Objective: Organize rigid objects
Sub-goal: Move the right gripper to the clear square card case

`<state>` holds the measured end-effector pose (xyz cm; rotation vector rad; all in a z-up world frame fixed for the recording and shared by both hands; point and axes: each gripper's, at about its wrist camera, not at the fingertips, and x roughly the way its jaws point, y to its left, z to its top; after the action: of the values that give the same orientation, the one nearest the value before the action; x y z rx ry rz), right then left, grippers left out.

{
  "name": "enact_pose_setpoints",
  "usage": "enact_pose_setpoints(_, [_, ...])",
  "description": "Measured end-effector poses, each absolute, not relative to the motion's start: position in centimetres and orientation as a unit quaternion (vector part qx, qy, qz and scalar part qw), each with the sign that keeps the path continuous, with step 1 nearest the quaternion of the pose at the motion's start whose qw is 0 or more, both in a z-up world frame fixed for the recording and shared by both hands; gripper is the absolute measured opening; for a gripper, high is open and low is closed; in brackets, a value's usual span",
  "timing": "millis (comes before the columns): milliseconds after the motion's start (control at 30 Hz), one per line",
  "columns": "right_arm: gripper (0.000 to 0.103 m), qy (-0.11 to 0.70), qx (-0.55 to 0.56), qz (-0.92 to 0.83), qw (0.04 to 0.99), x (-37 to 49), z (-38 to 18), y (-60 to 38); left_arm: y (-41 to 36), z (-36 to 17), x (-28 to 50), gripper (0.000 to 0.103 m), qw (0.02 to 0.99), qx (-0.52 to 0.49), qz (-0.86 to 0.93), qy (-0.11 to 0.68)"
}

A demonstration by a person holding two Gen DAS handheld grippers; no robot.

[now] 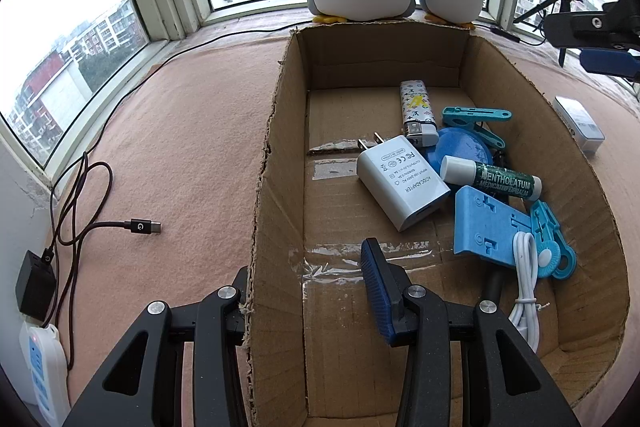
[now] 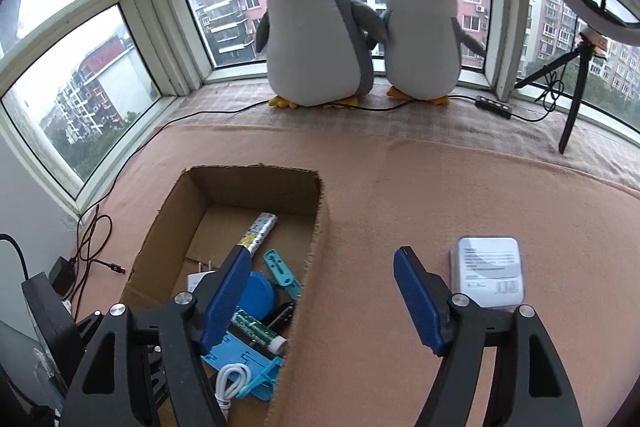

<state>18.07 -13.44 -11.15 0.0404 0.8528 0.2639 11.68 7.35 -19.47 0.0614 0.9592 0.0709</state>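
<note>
Lip balm (image 1: 492, 177) lies flat, white cap pointing toward adapter (image 1: 402, 183).

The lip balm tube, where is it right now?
The lip balm tube lies inside the cardboard box, toward its right side in the left wrist view, between the white charger and the blue plastic bracket.

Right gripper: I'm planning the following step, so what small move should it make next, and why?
Probably shift the open right gripper rightwards over the white packaged box. That box lies outside the cardboard box, and the gripper holds nothing.
</note>
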Motion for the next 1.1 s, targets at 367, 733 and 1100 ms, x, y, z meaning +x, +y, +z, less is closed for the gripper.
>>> enact_pose_setpoints(367, [0.087, 0.449, 0.03, 0.046, 0.892, 19.6, -13.4, -21.5, 7.4, -19.5, 11.7, 0.045, 0.886, 0.032, 0.035, 0.461])
enact_pose_setpoints(733, [0.087, 0.495, 0.002, 0.024, 0.869, 21.7, -16.5, -23.6, 7.5, -19.4, 11.6, 0.045, 0.886, 0.034, 0.035, 0.461])
enact_pose_setpoints(1100, [0.087, 0.52, -0.031, 0.014, 0.854, 23.9, -18.8, -22.7, 7.6, -19.4, 11.5, 0.045, 0.886, 0.037, 0.036, 0.46])
